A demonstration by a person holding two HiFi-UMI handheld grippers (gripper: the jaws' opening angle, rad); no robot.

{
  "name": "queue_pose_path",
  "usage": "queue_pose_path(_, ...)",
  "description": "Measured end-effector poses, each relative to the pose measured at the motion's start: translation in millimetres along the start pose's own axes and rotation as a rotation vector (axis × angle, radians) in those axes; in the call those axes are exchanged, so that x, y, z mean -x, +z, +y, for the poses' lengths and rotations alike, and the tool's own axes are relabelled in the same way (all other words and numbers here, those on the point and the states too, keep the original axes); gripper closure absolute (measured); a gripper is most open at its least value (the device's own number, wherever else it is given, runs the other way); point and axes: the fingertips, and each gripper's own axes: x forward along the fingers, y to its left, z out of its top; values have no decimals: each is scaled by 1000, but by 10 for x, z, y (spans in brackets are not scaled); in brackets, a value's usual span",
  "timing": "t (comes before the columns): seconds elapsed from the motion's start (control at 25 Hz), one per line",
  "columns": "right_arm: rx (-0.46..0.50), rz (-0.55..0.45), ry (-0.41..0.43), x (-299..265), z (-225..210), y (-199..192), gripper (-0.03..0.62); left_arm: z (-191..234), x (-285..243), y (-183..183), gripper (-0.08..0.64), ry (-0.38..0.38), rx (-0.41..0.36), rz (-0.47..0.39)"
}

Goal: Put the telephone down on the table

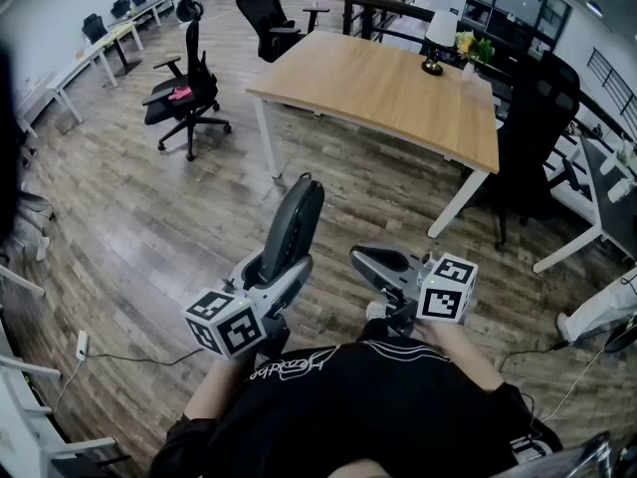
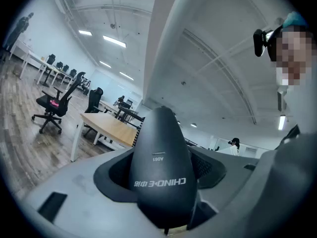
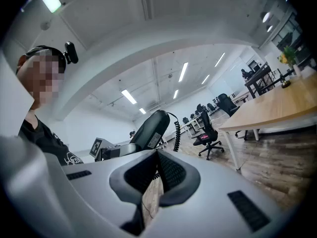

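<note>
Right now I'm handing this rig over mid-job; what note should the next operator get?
Left gripper: shut on the telephone handset, held in the air.
Right gripper: shut, empty, beside it.
Wooden table: ahead of both grippers, with a lamp and flowers at its far end.
Done: handset in the grip.
To do: carry it to the table, set it down, release.
</note>
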Motion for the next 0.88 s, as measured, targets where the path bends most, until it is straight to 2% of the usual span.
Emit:
queue_pose_path(0.16, 19, 0, -2, 32, 120, -6, 554, -44, 99, 18, 275, 7, 0, -15)
queue_pose_path(0.32, 42, -7, -7, 42, 204, 111, 554, -112, 124, 103, 275, 18, -66, -22)
queue_pose_path(0.56, 73, -34, 6, 21, 420, 221, 552, -220, 305, 254, 275, -10, -95, -65)
queue_pose_path(0.88, 45, -2, -21, -81, 406, 38, 552, -47, 474, 152, 275, -1, -55, -58)
